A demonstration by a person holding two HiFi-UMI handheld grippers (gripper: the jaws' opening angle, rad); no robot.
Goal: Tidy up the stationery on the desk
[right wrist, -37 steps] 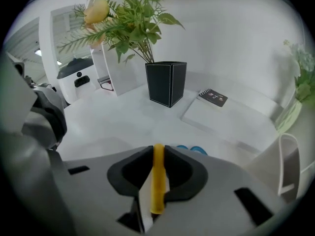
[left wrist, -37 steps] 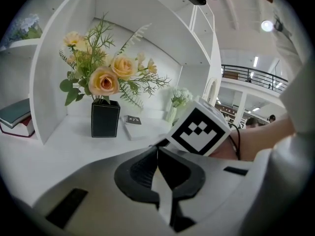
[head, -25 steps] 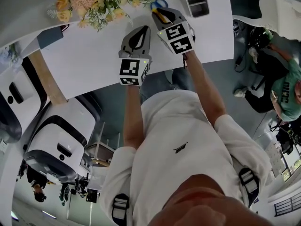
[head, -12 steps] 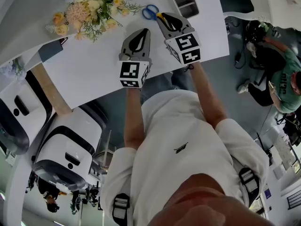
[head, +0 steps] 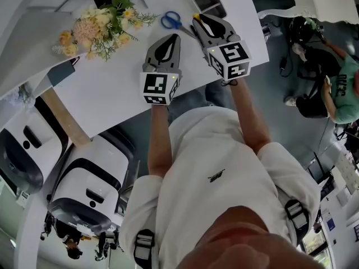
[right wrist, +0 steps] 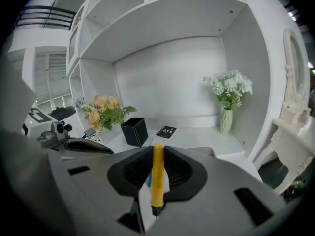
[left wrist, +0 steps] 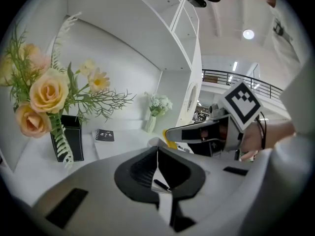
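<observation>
My right gripper (right wrist: 157, 150) is shut on a yellow pen (right wrist: 158, 177), which stands upright between the pads with its dark tip towards the camera. In the head view the right gripper (head: 203, 21) hovers over the white desk (head: 112, 80), just right of the blue-handled scissors (head: 174, 20) lying flat. My left gripper (head: 170, 39) hangs beside it on the left, jaws together with nothing between them. In the left gripper view the left gripper (left wrist: 157, 150) points at the shelf's back wall, and the yellow pen (left wrist: 169, 142) pokes out of the right gripper (left wrist: 189, 132).
A black pen holder (right wrist: 134, 131) with a peach flower bouquet (head: 92, 27) stands at the back left. A small black notebook (right wrist: 166, 131) lies mid-desk; a vase of white flowers (right wrist: 226, 113) is at the right. A grey tray (head: 208, 1) sits behind the right gripper. Shelves overhang the desk.
The right gripper has lifted with the yellow pen and drawn away from the scissors, which now lie uncovered to its left. The left gripper has risen slightly.
</observation>
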